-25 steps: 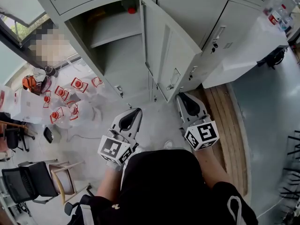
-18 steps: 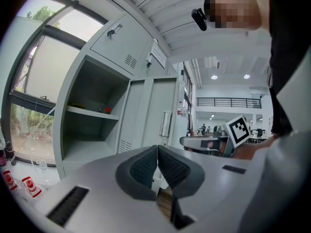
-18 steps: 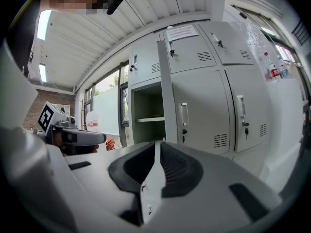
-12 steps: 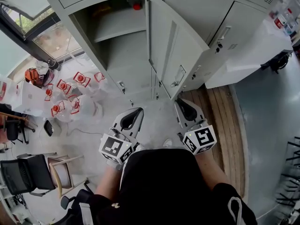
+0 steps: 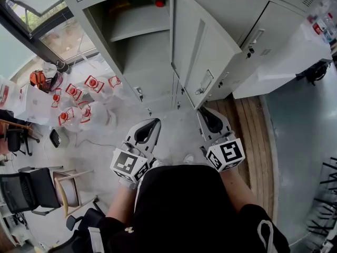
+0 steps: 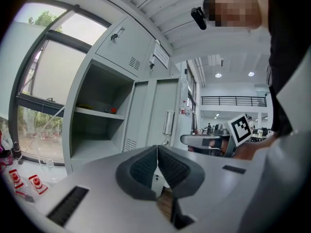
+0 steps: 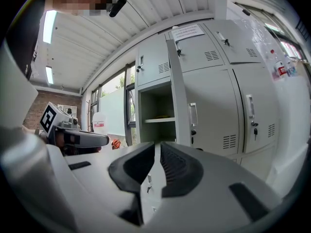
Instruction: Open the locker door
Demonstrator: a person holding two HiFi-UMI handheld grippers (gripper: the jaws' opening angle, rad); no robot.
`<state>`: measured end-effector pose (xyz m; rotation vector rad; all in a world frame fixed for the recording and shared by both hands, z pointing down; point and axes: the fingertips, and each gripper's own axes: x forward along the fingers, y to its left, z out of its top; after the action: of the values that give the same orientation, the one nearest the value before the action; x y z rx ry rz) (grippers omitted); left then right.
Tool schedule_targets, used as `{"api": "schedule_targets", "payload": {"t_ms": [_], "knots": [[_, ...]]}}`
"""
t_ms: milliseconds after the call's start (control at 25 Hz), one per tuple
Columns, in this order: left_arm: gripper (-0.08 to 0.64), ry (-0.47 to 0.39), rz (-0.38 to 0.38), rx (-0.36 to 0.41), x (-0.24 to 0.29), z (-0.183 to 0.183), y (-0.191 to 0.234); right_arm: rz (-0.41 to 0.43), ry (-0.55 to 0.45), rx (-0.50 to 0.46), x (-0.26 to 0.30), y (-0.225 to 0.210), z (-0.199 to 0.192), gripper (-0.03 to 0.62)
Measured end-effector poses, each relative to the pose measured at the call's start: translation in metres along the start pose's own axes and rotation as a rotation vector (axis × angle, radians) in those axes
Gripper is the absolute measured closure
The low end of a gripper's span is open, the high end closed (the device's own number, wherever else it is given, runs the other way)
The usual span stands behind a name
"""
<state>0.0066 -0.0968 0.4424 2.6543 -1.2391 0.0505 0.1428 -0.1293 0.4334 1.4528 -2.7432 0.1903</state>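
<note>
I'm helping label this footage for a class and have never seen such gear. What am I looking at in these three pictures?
No robot here: a person holds a two-fingered gripper in each hand. The top-down picture comes from a camera on the person's head; it shows the left gripper and the right gripper pointing towards grey lockers. The other two pictures come from cameras riding on each gripper, looking along its fingers. Both pairs of fingers are closed and hold nothing. One locker door already stands open, showing a shelf with a small red thing on it. On the floor at the left stand clear containers with red labels.
</note>
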Motion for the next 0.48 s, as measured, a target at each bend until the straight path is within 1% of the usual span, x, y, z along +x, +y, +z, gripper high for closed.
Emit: {"api": "schedule_targets", "payload": {"t_ms": [280,480], "knots": [[0.537,0.000,0.002,-0.003,0.0002,-0.0010,0.0015,0.019,0.009,-0.027,0.0021,0.0052,-0.0012,0.538],[0.537,0.008,0.003,-0.004,0.0007,-0.0020,0.0028,0.011,0.012,-0.025,0.0019,0.0031,-0.0014,0.538]]}}
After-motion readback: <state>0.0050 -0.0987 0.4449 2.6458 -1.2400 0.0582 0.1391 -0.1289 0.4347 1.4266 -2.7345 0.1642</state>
